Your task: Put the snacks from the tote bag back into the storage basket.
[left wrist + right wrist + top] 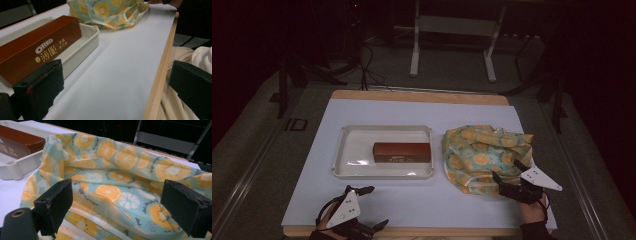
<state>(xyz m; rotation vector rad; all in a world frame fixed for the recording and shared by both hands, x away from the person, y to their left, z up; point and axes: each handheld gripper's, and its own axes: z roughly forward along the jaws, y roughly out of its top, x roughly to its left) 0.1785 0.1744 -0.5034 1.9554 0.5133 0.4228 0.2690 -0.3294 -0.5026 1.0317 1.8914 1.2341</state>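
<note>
On the white table sheet, the right gripper hovers with jaws spread wide at the near edge of the fruit-print bag, right of the tray holding an Oreo box; the left gripper waits wide open near the front edge

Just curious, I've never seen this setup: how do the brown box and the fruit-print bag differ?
The box is a stiff, plain brown block with white lettering; the bag is soft, crumpled and printed with orange slices on pale blue. The box lies inside the white tray; the bag sits straight on the table, right of the tray. The right gripper is open at the bag; nothing reaches for the box.
</note>
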